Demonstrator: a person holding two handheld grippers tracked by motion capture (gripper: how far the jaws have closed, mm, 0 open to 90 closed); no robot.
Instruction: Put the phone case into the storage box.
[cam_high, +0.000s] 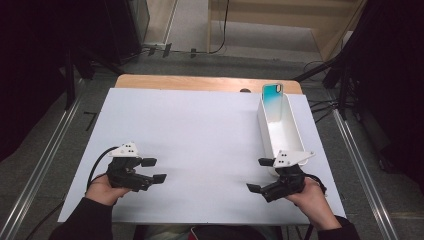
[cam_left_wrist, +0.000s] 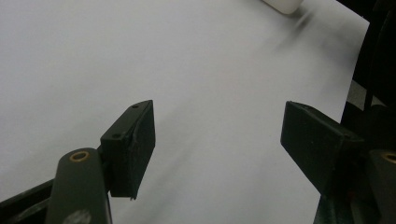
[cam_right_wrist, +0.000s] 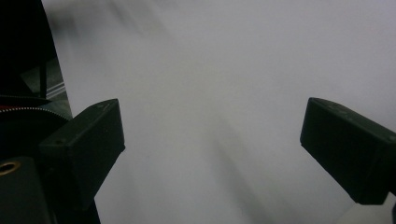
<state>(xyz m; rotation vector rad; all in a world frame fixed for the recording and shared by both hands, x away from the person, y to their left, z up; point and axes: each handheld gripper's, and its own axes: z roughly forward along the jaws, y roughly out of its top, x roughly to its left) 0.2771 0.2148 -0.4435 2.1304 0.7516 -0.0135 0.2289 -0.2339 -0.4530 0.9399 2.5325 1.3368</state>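
1. Grippers first: the left hand-held gripper (cam_high: 156, 170) hovers low over the near left of the white tabletop (cam_high: 200, 140), its jaws standing well apart with nothing between them; the left gripper view shows only bare white surface in the gap (cam_left_wrist: 217, 149).
2. The right hand-held gripper (cam_high: 260, 175) sits over the near right of the tabletop, jaws also spread wide and empty, as the right gripper view confirms (cam_right_wrist: 212, 149).
3. Things nearest the work: a long, narrow white bin (cam_high: 295, 137) lies along the right side of the tabletop, its near end just beside the right hand-held gripper. A teal phone case (cam_high: 272, 97) stands upright in the bin's far end, leaning on the end wall.
4. Step in hand, as I judge it: a rest or ready pose, with neither hand-held gripper on anything.
5. Next move, likely: the right hand-held gripper, being closest, would travel forward along the bin to the case. That calls for coming in from above, jaws turned to straddle the thin case across its faces, and clearing the bin's walls before closing.
6. Risk: the case is slim and leaning, so a nudge could tip it flat into the bin.
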